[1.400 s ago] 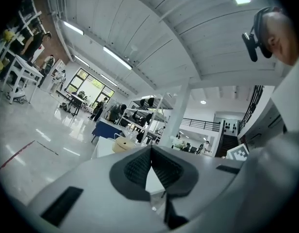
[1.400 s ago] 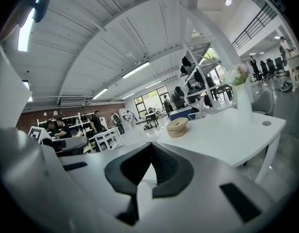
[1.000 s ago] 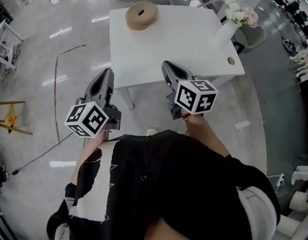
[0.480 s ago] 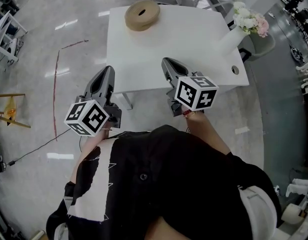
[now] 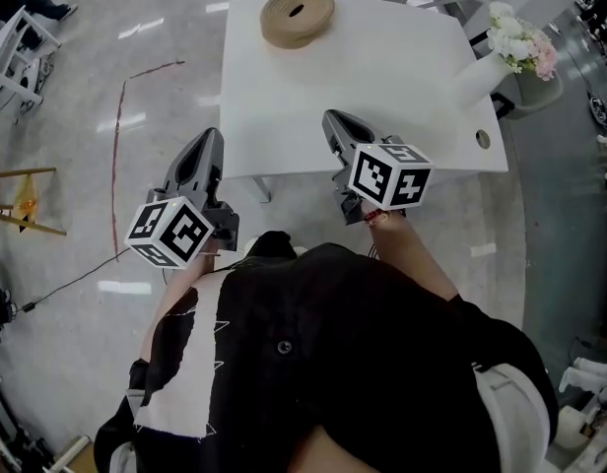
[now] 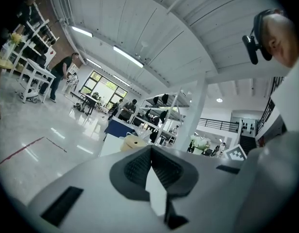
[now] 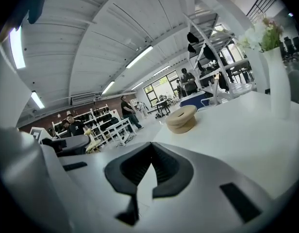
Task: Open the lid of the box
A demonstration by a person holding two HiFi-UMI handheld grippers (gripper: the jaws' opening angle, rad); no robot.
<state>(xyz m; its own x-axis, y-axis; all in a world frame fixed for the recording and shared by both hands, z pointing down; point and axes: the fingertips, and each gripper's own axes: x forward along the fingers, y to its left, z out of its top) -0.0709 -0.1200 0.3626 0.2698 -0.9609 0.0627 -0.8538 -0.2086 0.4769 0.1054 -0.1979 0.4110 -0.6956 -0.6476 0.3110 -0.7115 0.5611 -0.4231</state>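
The box [image 5: 297, 15] is a round tan one with a hole in the middle of its lid; it sits at the far edge of the white table [image 5: 382, 77]. It also shows small in the left gripper view as the box [image 6: 135, 142] and in the right gripper view as the box [image 7: 182, 119]. My left gripper [image 5: 207, 138] hangs over the floor just left of the table's near corner, jaws together and empty. My right gripper [image 5: 333, 118] is over the table's near edge, also shut on nothing. Both are well short of the box.
A white vase with flowers [image 5: 481, 75] stands at the table's right side, with a cable hole [image 5: 482, 139] near the right corner. On the floor to the left are a red line [image 5: 116, 156], a yellow stand [image 5: 18, 210] and white furniture [image 5: 13, 47].
The table and box have shifted rightward and nearer in the head view as the person steps in. Both grippers keep the same pose, jaws closed.
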